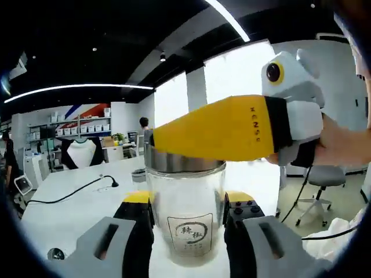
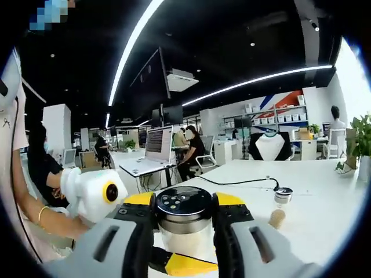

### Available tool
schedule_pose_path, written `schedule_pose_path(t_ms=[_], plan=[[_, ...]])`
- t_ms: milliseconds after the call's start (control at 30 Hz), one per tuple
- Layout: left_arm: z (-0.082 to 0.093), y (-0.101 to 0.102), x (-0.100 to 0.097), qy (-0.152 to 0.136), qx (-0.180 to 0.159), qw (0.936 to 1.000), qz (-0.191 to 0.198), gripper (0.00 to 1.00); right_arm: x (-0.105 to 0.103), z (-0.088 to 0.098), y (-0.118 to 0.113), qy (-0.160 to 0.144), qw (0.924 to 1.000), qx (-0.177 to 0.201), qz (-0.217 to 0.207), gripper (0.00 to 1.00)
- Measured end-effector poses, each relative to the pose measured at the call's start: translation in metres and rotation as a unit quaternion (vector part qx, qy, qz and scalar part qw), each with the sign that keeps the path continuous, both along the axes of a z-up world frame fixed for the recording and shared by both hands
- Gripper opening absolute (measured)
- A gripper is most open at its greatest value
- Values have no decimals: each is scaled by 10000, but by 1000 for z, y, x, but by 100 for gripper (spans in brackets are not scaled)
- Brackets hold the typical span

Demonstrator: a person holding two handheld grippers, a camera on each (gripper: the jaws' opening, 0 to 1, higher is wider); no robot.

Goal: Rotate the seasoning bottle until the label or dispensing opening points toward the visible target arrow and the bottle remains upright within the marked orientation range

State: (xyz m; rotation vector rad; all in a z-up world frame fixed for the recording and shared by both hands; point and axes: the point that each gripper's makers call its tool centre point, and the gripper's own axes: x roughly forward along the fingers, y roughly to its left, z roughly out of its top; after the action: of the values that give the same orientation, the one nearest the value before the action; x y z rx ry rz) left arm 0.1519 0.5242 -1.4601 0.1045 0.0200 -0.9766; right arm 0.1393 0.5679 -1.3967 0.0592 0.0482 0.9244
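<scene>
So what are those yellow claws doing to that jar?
A person is holding a claw in each hand, both on a glass seasoning bottle standing upright on a white table. The left claw grips its body; the right claw clamps its metal cap, probably to turn it.

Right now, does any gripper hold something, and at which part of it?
Both hold the seasoning bottle: the left gripper clamps its glass body beside the label, and the right gripper clamps its metal lid at the top.
</scene>
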Motion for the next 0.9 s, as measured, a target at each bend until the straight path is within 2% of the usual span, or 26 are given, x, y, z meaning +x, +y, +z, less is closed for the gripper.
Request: schedule_pose_path(t_ms=[67,133,200,367,433,500,533,667,767,900], plan=[[0,-1,-1,100,-56,9998,-192,49,-3,0,2,-6,9999,-37,95,35],[0,0,0,122,-20,9998,-130,48,-4,-1,3,2,9999,-53,126,35],[0,1,2,16,44,10000,28,48,-3,-1,4,7,9999,-13,146,36],[-10,4,8,347,-104,9973,636,47,-1,-10,8,51,9998,-183,110,36],[-17,7,10,352,98,9951,922,47,0,-16,6,144,9997,-200,5,36],[-20,10,13,230,277,9922,1192,47,1,-19,6,170,9997,-174,-64,36],[-21,11,14,259,273,9909,1294,47,3,-20,5,229,9995,-114,-188,36],[-19,15,16,456,-134,9820,1827,47,5,-19,8,162,9990,-96,-406,36],[-19,23,21,199,86,9735,2275,47,9,-19,11,91,9983,-160,-561,36],[-17,29,23,135,9,9657,2592,47,13,-18,14,98,9977,-161,-646,36]])
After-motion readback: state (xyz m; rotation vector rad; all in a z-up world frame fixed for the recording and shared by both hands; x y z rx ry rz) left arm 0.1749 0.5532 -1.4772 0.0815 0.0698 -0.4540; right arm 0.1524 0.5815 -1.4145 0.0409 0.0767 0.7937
